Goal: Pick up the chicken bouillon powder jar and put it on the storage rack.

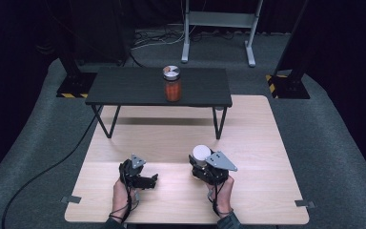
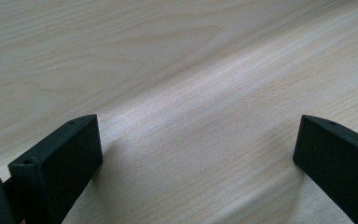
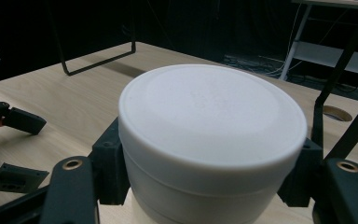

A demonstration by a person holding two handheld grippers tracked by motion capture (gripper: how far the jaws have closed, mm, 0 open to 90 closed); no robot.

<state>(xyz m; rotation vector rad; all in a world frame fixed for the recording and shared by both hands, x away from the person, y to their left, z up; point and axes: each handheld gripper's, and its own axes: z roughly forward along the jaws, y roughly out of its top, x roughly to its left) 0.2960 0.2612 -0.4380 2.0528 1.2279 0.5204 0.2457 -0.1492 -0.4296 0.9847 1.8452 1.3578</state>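
A white round-lidded jar stands at the front right of the light wooden table, and my right gripper is shut on it, its black jaws pressing the jar's sides just under the lid. My left gripper rests low over the table at front left, jaws wide apart with only bare wood between them. A glass jar of orange contents with a silver lid stands upright on the small black table at the back.
The black table stands on thin metal legs on the far half of the wooden table. Grey carpet surrounds it, with a black cable at left and a grey metal stand behind. In the right gripper view the left gripper's jaws lie at left.
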